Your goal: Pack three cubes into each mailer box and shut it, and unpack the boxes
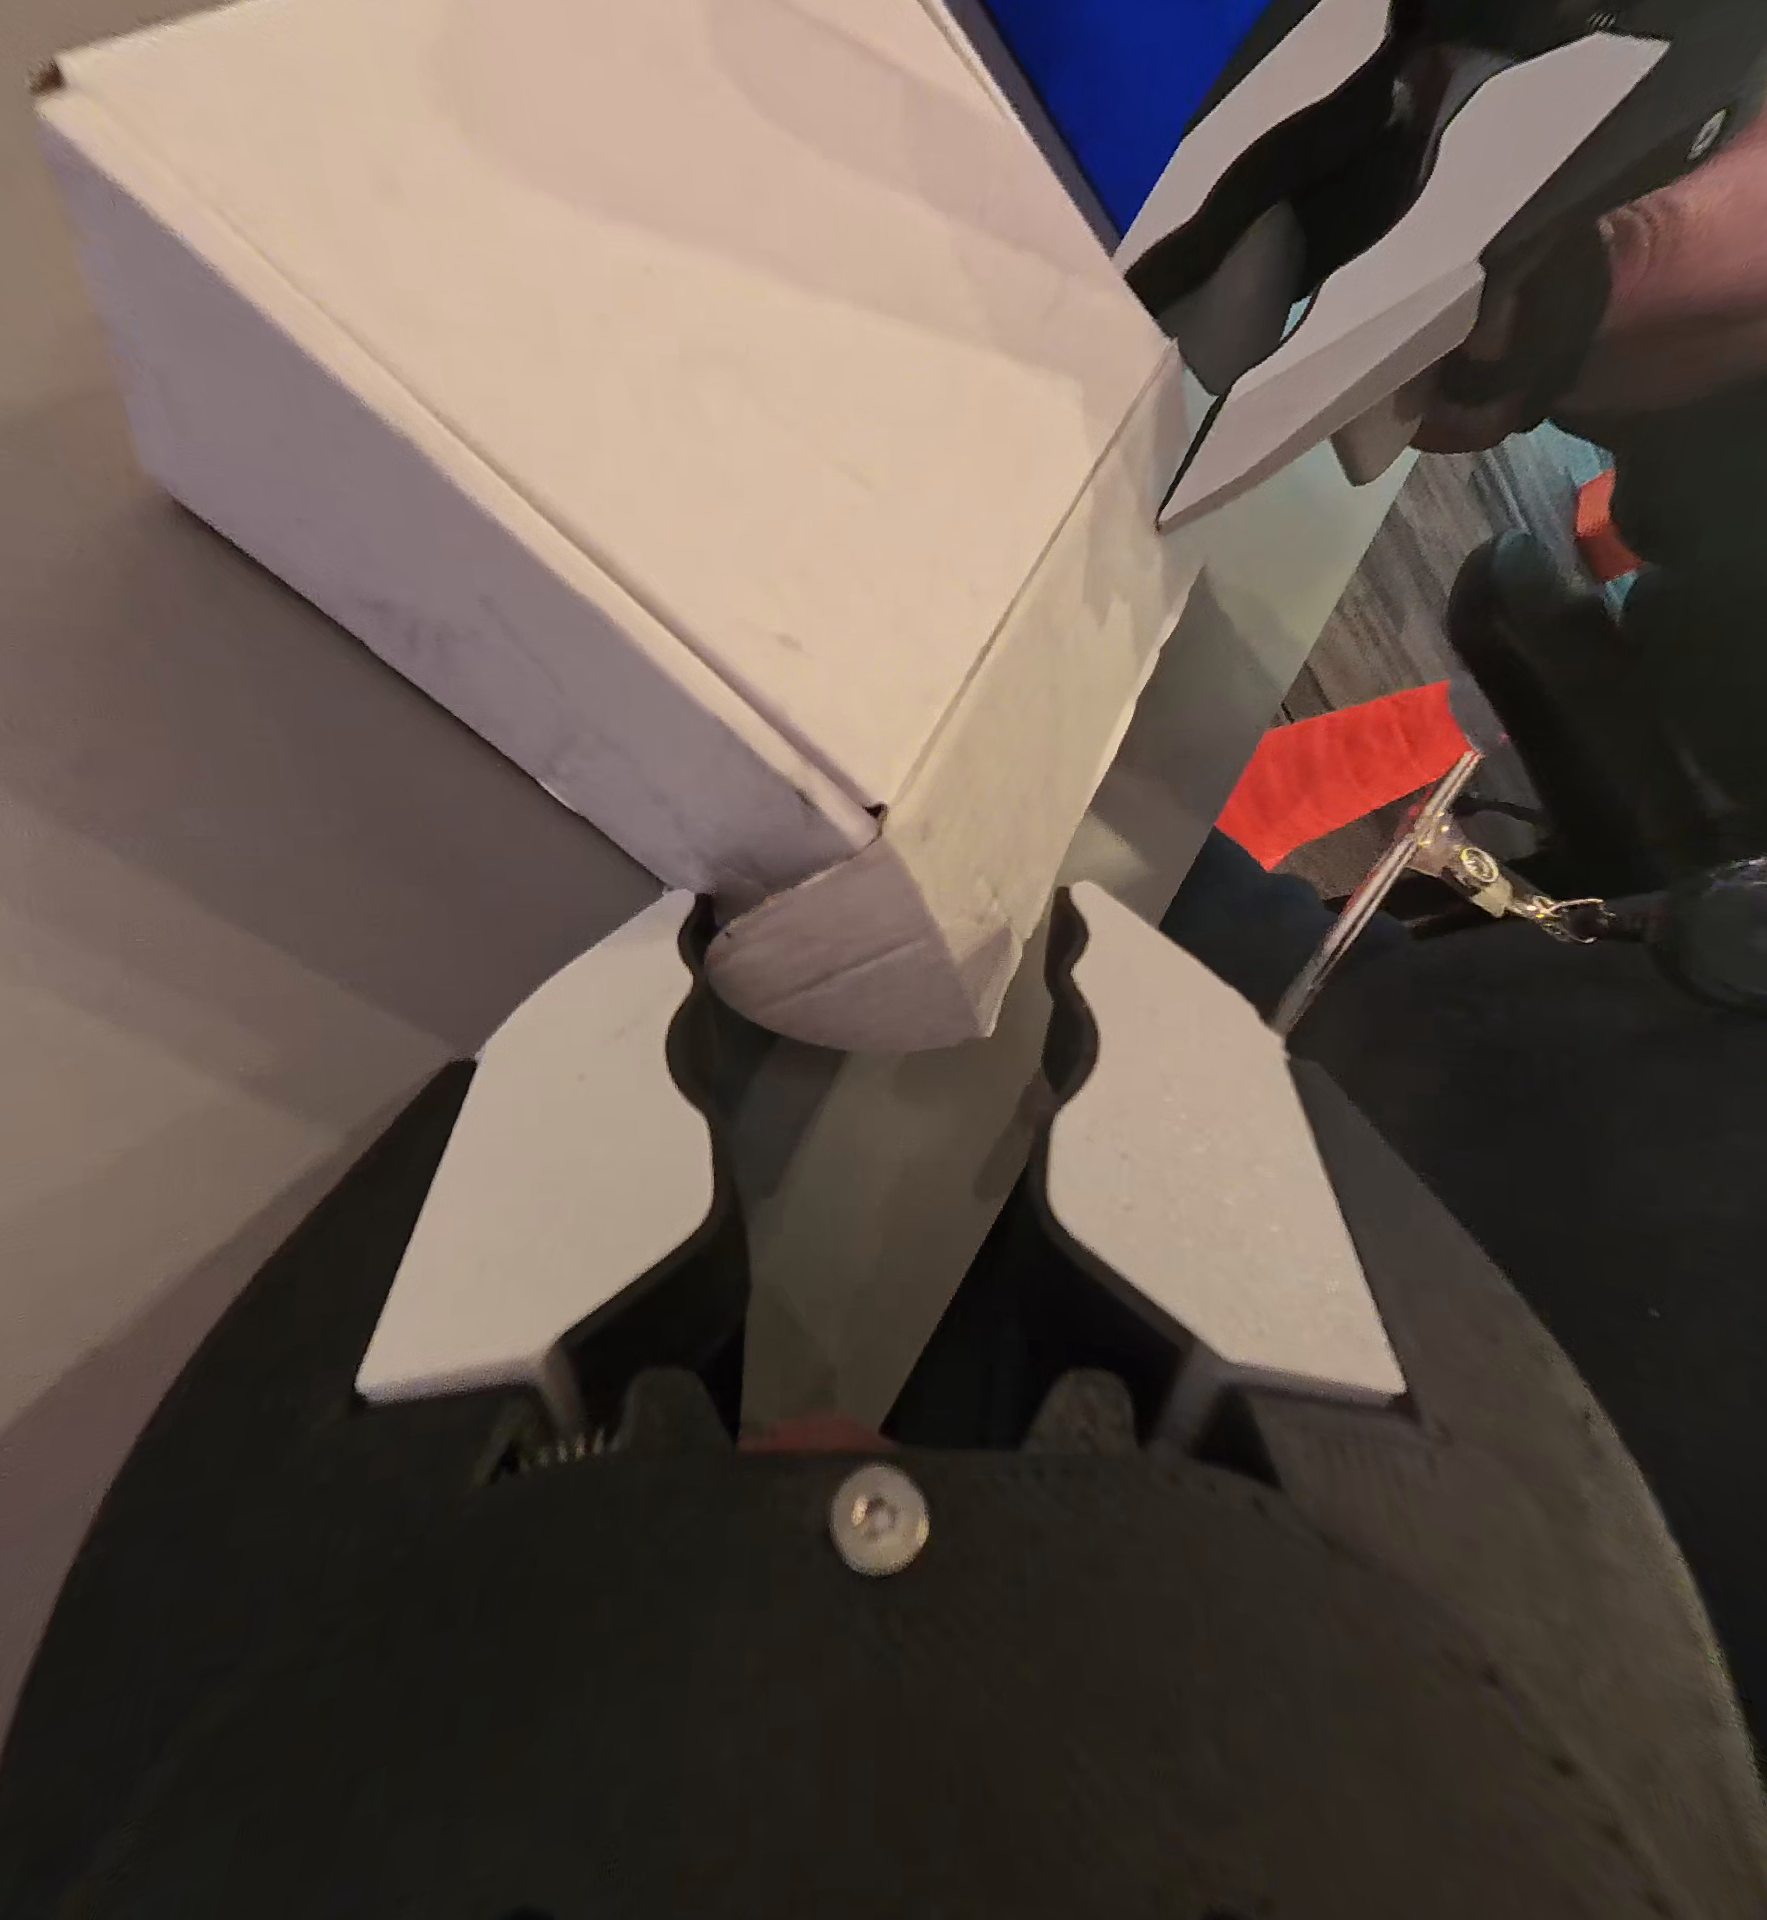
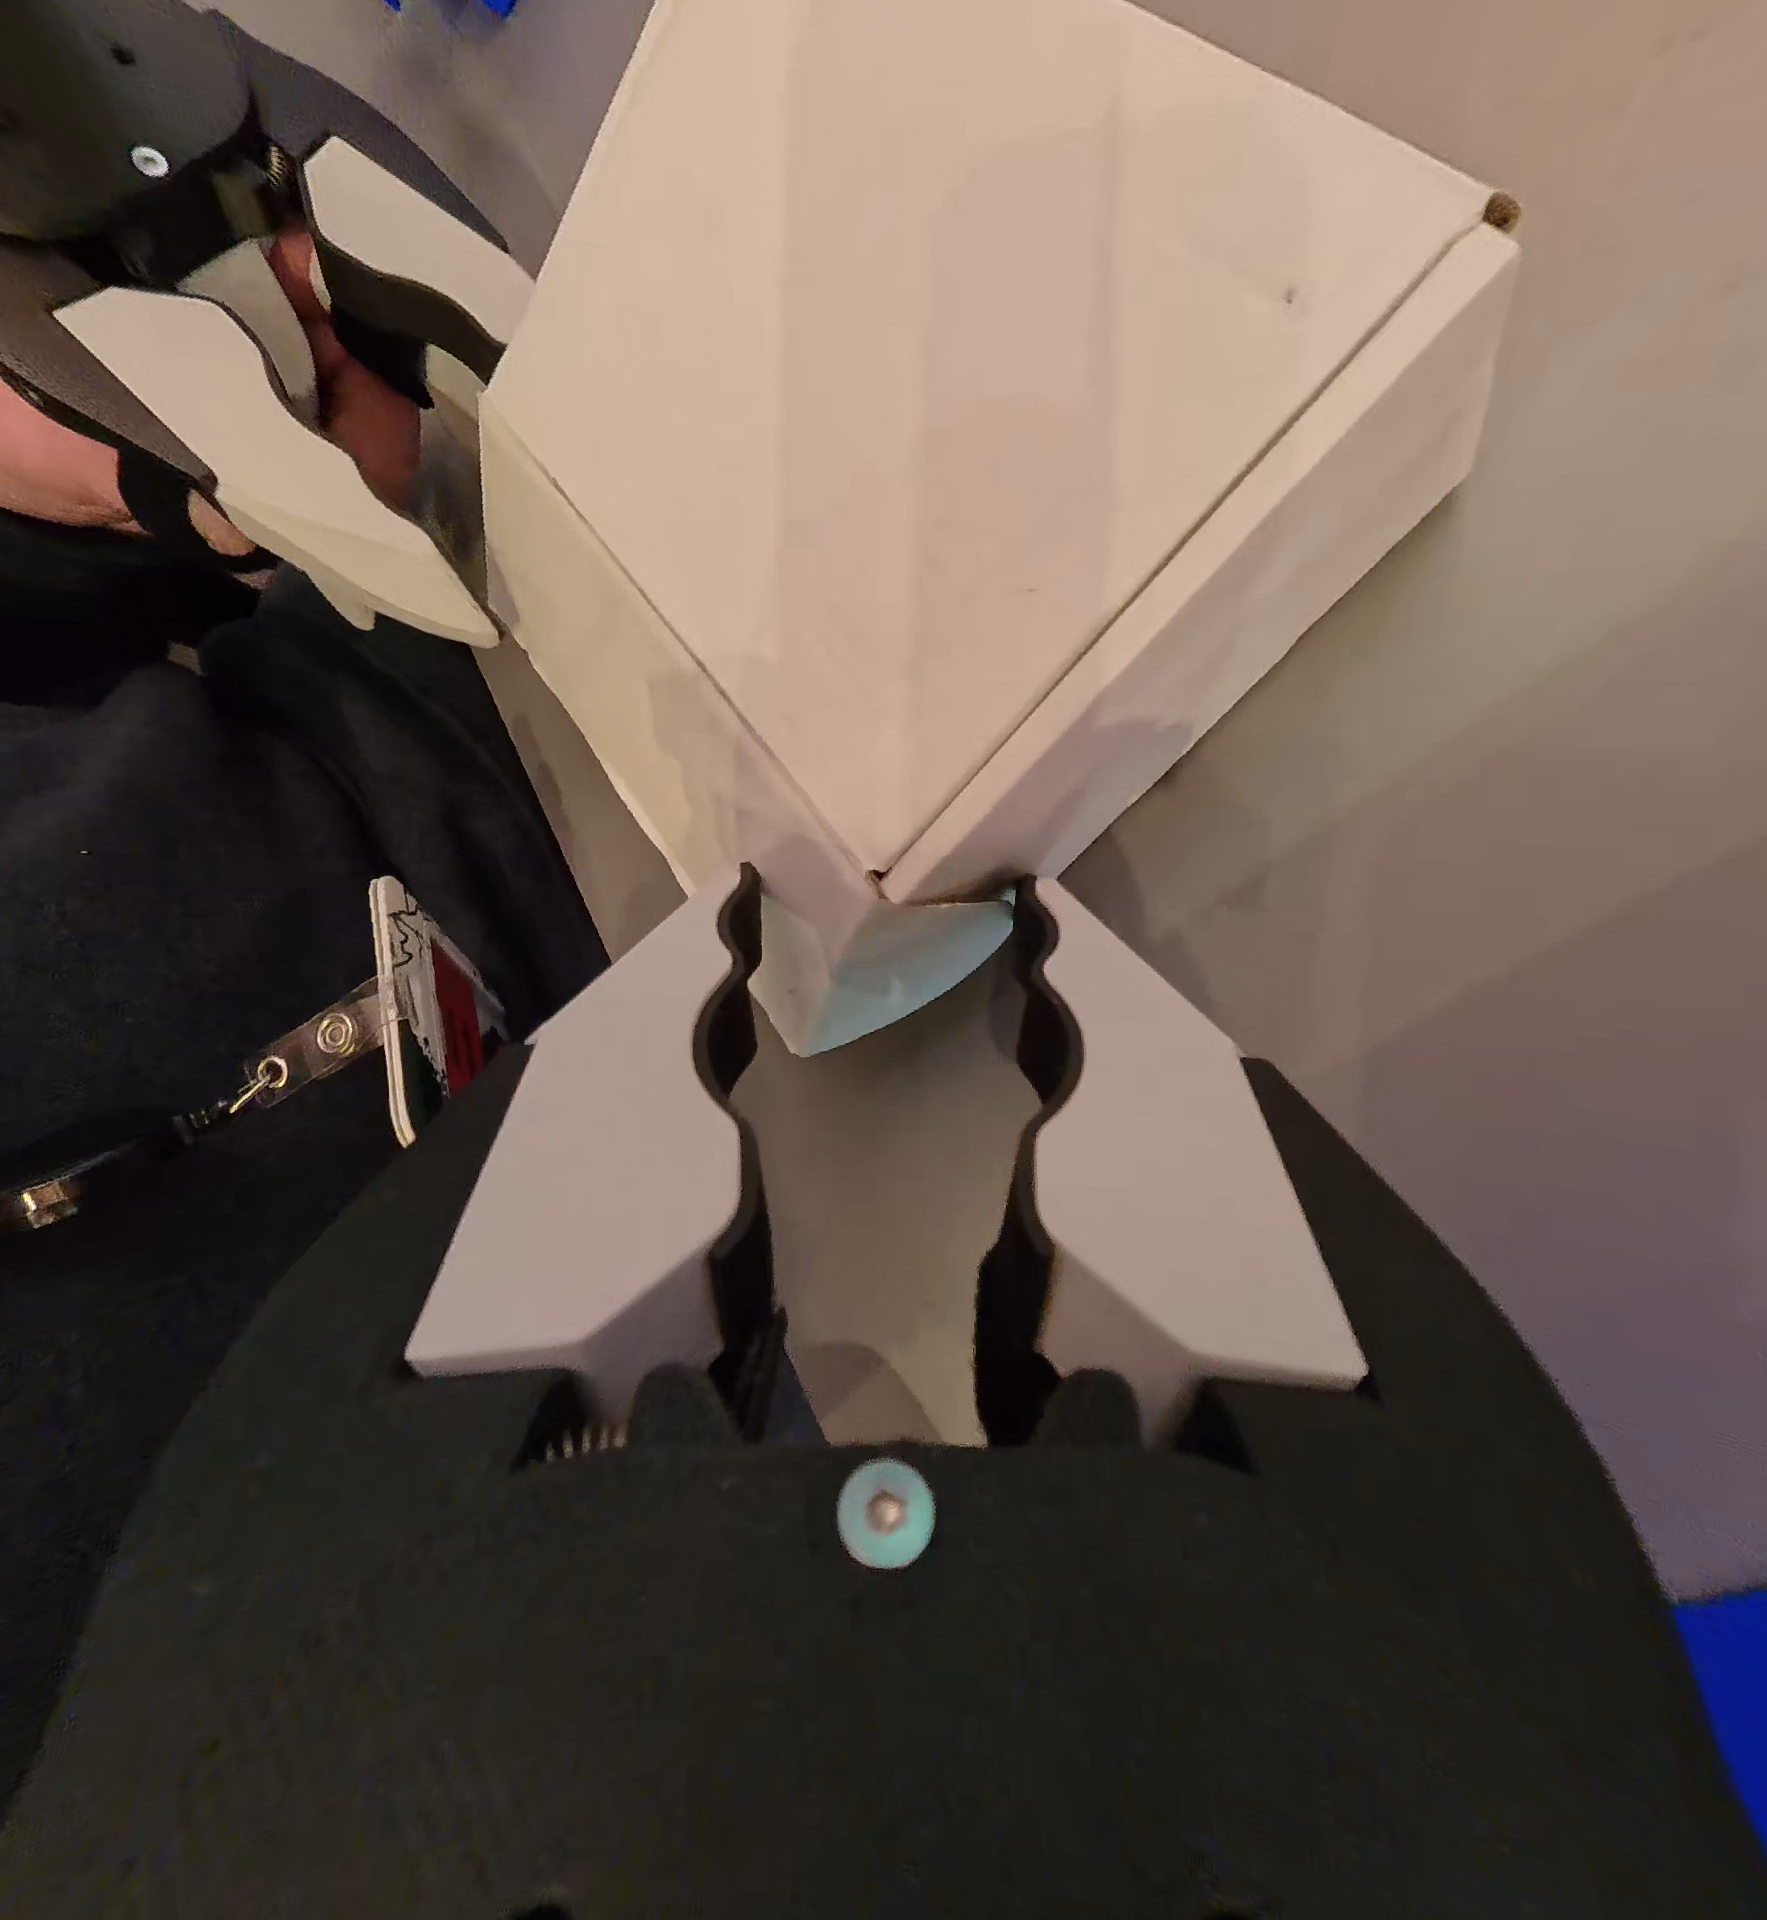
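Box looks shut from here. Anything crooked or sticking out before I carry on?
Yes. The mailer box has a rounded ear flap poking out at each near corner instead of sitting tucked in. One lies between the open left gripper fingers, the other between the open right gripper fingers. No cubes in view.

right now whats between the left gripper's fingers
In the left wrist view, a rounded corner tab of the white mailer box sits between the open left gripper fingers, with grey table edge below.
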`<state>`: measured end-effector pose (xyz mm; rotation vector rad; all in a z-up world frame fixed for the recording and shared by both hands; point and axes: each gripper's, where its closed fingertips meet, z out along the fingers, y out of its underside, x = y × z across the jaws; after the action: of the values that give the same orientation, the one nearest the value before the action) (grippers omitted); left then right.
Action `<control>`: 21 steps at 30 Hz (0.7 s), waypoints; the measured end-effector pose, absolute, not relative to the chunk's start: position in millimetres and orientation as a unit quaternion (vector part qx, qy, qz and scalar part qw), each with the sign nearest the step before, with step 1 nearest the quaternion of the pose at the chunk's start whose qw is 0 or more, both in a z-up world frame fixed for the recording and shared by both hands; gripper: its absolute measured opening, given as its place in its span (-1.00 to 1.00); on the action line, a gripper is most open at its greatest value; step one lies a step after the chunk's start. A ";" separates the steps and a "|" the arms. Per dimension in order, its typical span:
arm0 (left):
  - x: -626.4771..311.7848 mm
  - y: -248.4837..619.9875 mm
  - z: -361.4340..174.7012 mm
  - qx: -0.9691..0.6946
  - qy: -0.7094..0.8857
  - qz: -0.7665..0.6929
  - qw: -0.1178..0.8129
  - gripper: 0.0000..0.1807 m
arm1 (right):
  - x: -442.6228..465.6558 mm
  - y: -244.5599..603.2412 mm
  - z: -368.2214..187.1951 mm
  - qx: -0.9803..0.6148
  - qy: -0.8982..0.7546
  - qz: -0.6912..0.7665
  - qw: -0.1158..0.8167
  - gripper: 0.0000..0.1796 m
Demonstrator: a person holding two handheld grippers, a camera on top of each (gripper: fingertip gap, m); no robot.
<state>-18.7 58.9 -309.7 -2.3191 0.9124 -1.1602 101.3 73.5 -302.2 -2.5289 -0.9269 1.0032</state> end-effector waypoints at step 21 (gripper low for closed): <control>-35.2 70.8 -304.4 -0.844 0.355 -0.264 0.304 -0.42 | 95.0 74.2 -302.6 -0.871 -0.314 0.350 0.145 -0.49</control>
<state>-35.2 70.8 -304.4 -2.2353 0.9400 -0.6997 95.0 74.2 -302.6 -2.5088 -0.9040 1.0085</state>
